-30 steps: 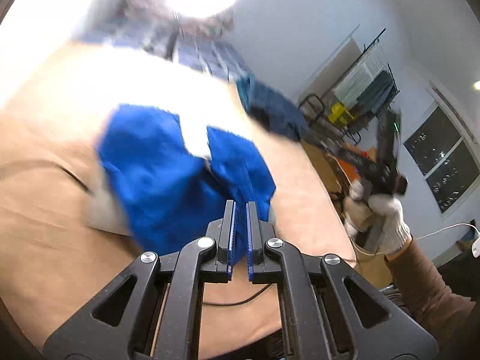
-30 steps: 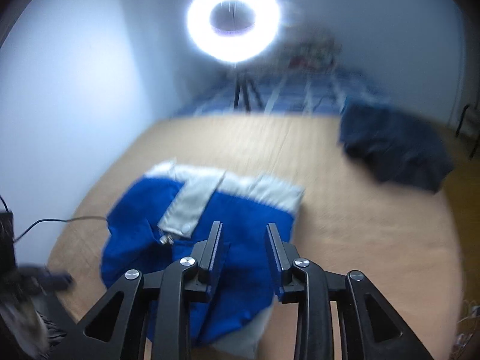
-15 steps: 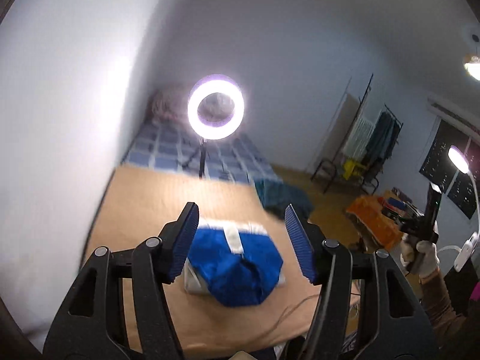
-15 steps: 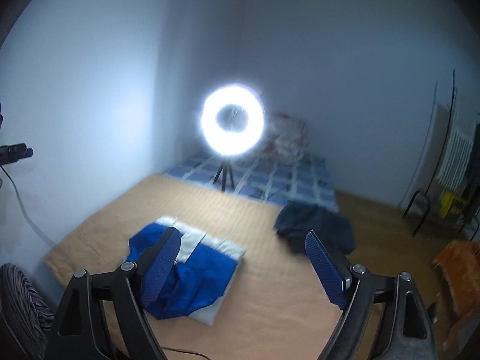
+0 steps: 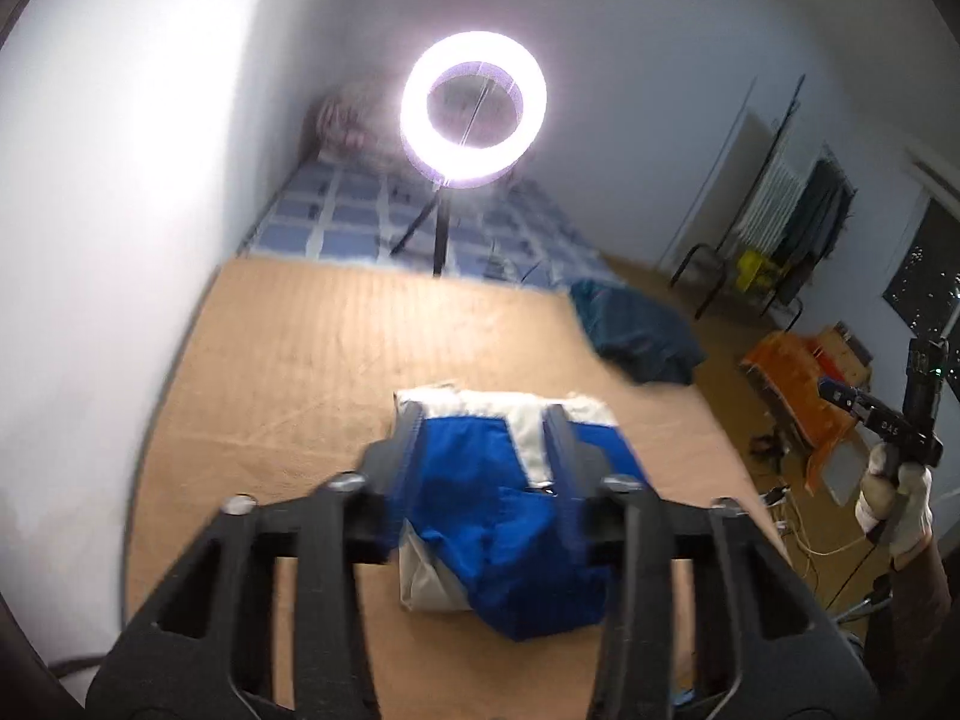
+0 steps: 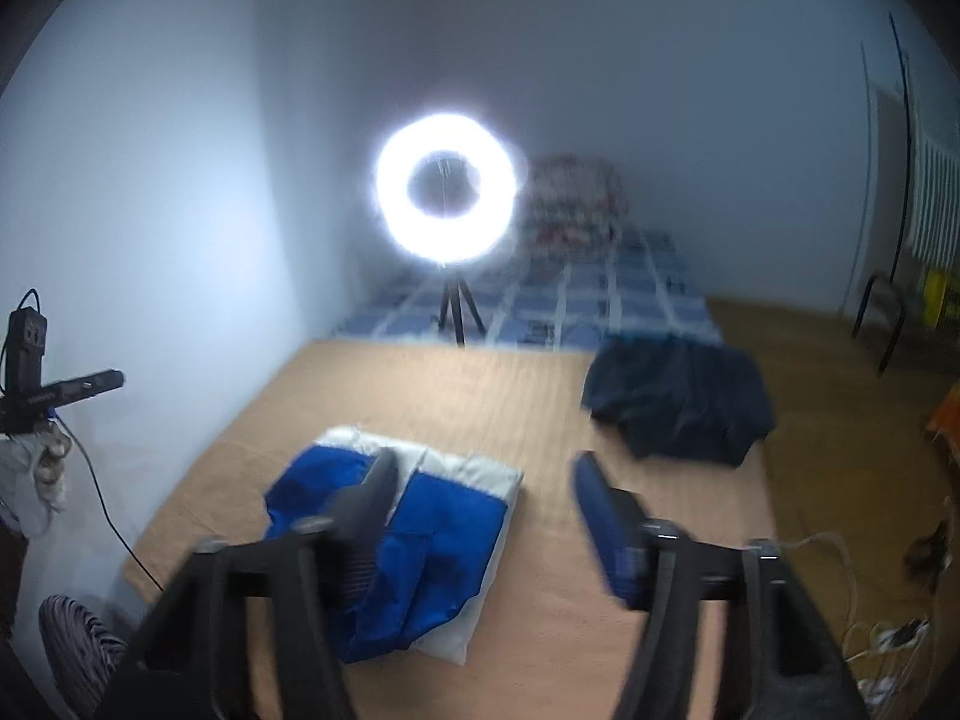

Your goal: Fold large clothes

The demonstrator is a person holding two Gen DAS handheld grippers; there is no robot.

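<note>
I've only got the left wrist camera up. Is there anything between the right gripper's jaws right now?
Observer: No. In the right wrist view the right gripper has nothing between its jaws. They are closing in the air above the mat.
Operator: Where is the folded garment relative to it?
Observer: The blue and white garment lies on the mat, showing behind that gripper's left finger, clear of the jaws.
Operator: Anything by the wall that I can't see?
Observer: A dark striped round object sits off the mat's near corner. Above it is the left hand in a white glove.
</note>
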